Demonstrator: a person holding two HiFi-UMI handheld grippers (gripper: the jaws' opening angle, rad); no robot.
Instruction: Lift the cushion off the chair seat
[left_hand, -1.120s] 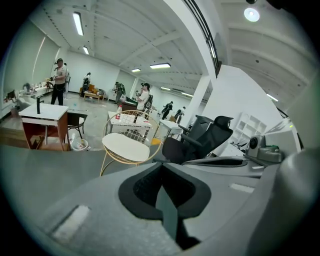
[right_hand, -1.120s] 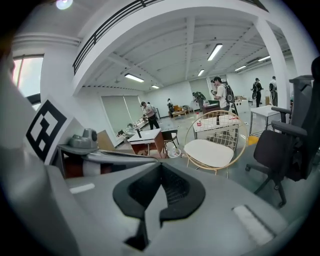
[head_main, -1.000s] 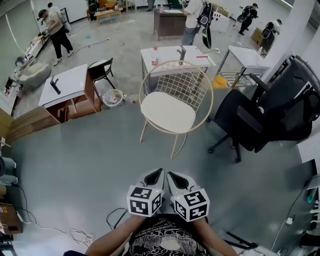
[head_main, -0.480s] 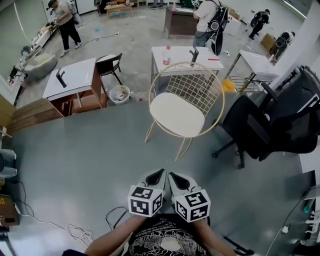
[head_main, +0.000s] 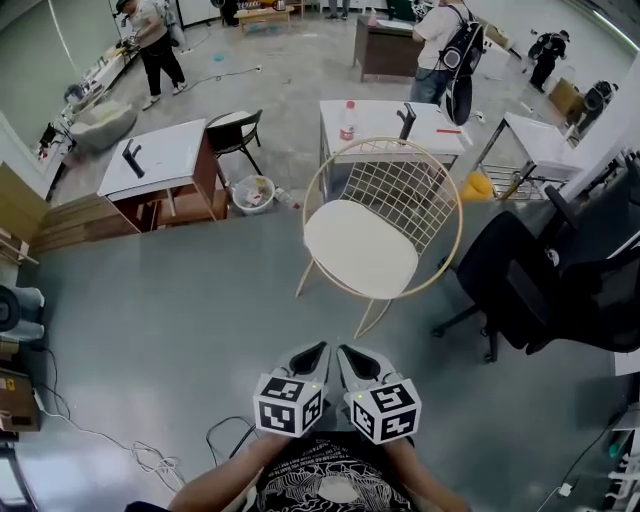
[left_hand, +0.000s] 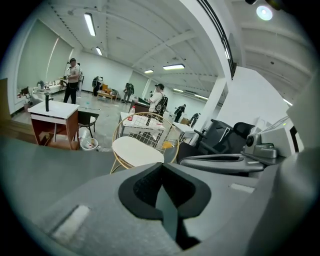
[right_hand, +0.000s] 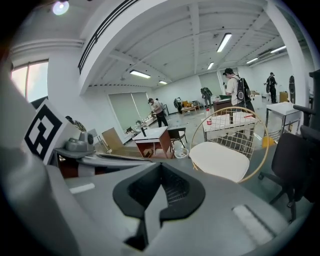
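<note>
A cream cushion (head_main: 360, 248) lies on the seat of a gold wire chair (head_main: 404, 186) on the grey floor, ahead of me in the head view. Both grippers are held close to my body, side by side, well short of the chair. The left gripper (head_main: 318, 348) is shut with nothing in it, and so is the right gripper (head_main: 344, 351). In the left gripper view the cushion (left_hand: 136, 151) shows beyond the closed left gripper (left_hand: 162, 167). In the right gripper view the cushion (right_hand: 219, 161) lies right of the closed right gripper (right_hand: 161, 167).
A black office chair (head_main: 560, 290) stands right of the wire chair. Behind it is a white table (head_main: 385, 118) with a bottle (head_main: 347, 120). A wooden desk (head_main: 160, 160), a small black chair (head_main: 235, 130) and a bin (head_main: 252, 192) stand at left. Cables (head_main: 100, 440) lie on the floor. People work far back.
The chair and cushion have come nearer and sit lower in the head view. Both grippers have stayed together and shut.
</note>
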